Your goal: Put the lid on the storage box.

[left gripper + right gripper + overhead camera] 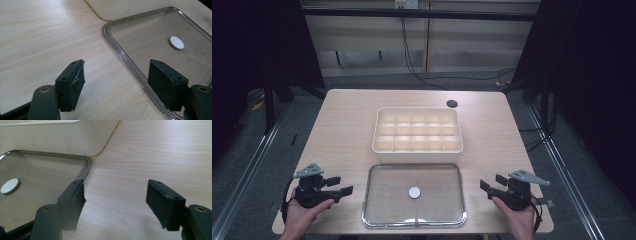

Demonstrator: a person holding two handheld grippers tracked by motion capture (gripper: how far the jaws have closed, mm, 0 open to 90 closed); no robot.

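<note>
My left gripper (343,186) and right gripper (486,189) rest with jaws wide, empty, flanking the clear lid (382,210) between them on the bench (342,130), ready to lift it evenly by both edges.

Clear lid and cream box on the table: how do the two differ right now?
The clear flat rectangular plastic lid lies nearer the person; the cream plastic divided box sits just beyond it. The lid is see-through and shallow, with a small white round disc at its centre; the box is opaque, taller, split into many compartments, which look empty. Both are rounded rectangles of similar footprint, resting on the light wooden table.
</note>
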